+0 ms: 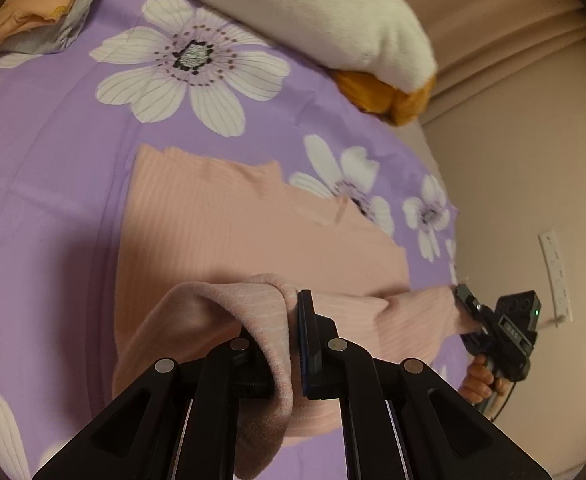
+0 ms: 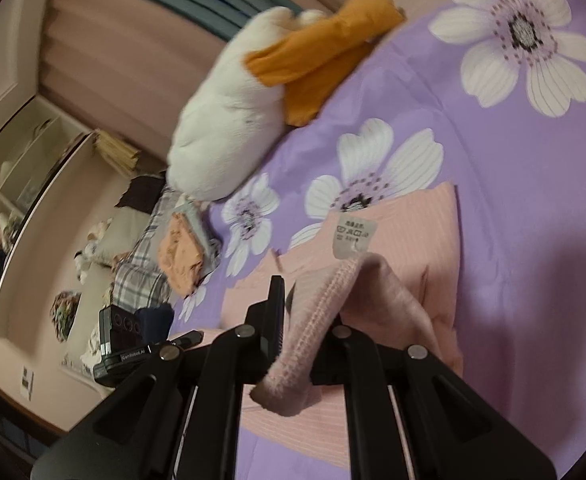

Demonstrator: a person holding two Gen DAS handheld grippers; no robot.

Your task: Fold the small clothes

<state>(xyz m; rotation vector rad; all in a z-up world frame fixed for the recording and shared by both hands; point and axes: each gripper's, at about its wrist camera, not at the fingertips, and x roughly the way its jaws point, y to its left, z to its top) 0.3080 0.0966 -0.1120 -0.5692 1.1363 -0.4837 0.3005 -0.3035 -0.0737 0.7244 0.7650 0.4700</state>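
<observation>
Nearest in the left wrist view, the left gripper [image 1: 289,340] is clamped on a raised fold of the pale pink ribbed knit garment [image 1: 229,216], the cloth draped over its left finger and hanging down between the jaws. In the right wrist view the right gripper [image 2: 305,344] likewise pinches a bunched edge of the same garment [image 2: 405,216], a white care label [image 2: 353,236] sticking up just beyond its tips. Between the two grippers the held edge runs lifted, while the rest of the garment lies flat on the purple bedsheet printed with white flowers [image 1: 53,152], just ahead of the fingers. Farther off rests a white plush toy with orange parts [image 1: 313,12], and at the far corner a folded stack of peach and grey clothes [image 1: 37,12].
</observation>
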